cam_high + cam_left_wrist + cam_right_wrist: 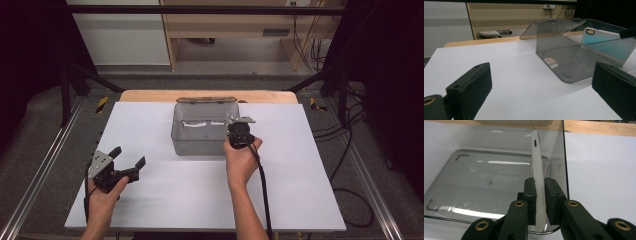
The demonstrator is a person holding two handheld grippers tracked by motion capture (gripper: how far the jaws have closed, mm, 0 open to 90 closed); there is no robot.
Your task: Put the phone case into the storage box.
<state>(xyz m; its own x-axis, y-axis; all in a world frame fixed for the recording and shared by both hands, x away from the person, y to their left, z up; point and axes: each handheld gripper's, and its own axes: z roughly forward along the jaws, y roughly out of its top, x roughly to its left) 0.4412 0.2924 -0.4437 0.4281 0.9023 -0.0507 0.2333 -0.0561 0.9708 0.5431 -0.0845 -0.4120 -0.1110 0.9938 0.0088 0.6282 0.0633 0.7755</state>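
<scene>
The right gripper [540,192] sits closest to its own camera, its two black jaws pressed against the flat sides of a thin white phone case [537,165] held on edge between the pads. In the right gripper view the case stands upright inside a clear smoky plastic box [486,182], close along the box's right wall, with its far end reaching toward the back wall. A small oval cutout shows near the case's far end. From the high view the same gripper [239,131] hangs over the right part of the box [200,135], held by the person's right hand [242,160] with its cable trailing back toward the near edge of the tabletop [200,195].

The box stands toward the back of the white tabletop, with its hinged lid [206,100] thrown open and lying back behind it. In the left gripper view the case [604,42] appears through the box's tinted wall as a pale blue-white panel leaning along the far side.

The left gripper [127,162] rests low over the near left part of the tabletop, well apart from the box, in the person's left hand [102,197]. Its jaws stand wide open with nothing between them; in its own view the two pads sit far apart at either side, with bare tabletop between
</scene>
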